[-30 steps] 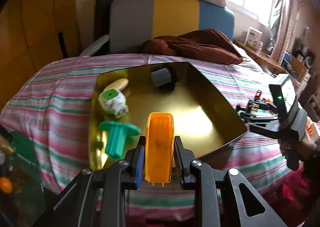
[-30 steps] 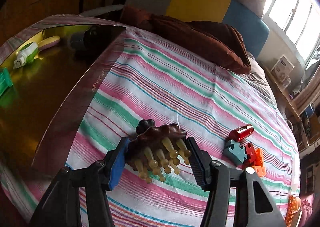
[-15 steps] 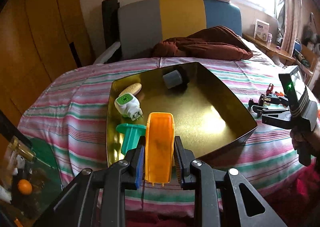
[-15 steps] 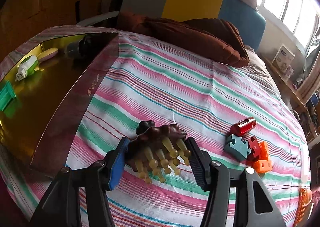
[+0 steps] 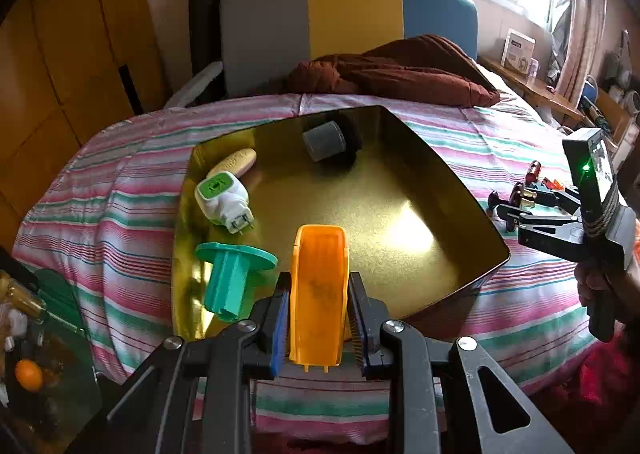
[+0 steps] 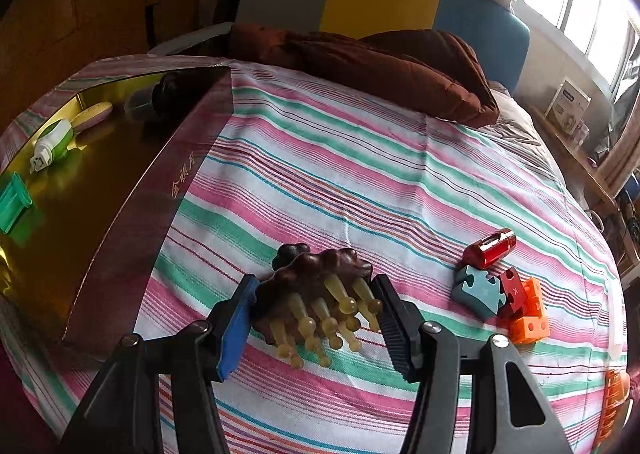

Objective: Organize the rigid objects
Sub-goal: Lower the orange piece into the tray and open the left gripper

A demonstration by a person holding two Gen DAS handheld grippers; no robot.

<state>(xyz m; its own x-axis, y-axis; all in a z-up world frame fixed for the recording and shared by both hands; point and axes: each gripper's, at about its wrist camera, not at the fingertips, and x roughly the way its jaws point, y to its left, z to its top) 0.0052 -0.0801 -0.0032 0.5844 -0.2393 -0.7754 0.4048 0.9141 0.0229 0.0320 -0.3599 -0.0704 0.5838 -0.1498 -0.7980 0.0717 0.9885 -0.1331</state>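
My left gripper (image 5: 319,328) is shut on an orange plastic scoop-like piece (image 5: 319,286), held over the near edge of the gold tray (image 5: 400,222). In the tray lie a teal flanged peg (image 5: 232,278), a white and green plug-in device (image 5: 222,200), a beige oval (image 5: 236,162) and a grey cylinder (image 5: 324,140). My right gripper (image 6: 314,324) is shut on a dark brown massage comb with amber prongs (image 6: 320,290), just above the striped bedspread, right of the tray (image 6: 132,210). In the left wrist view the right gripper (image 5: 516,210) hovers at the tray's right.
On the bedspread to the right lie a red cylinder (image 6: 490,248), a blue-grey puzzle piece (image 6: 478,290) and red and orange blocks (image 6: 528,306). A brown blanket (image 5: 400,70) lies at the headboard. A side table with an orange fruit (image 5: 28,374) stands lower left.
The left gripper with the orange piece has drawn back from the tray, so more of the bed shows. The right gripper has rolled slightly with the comb still in it.
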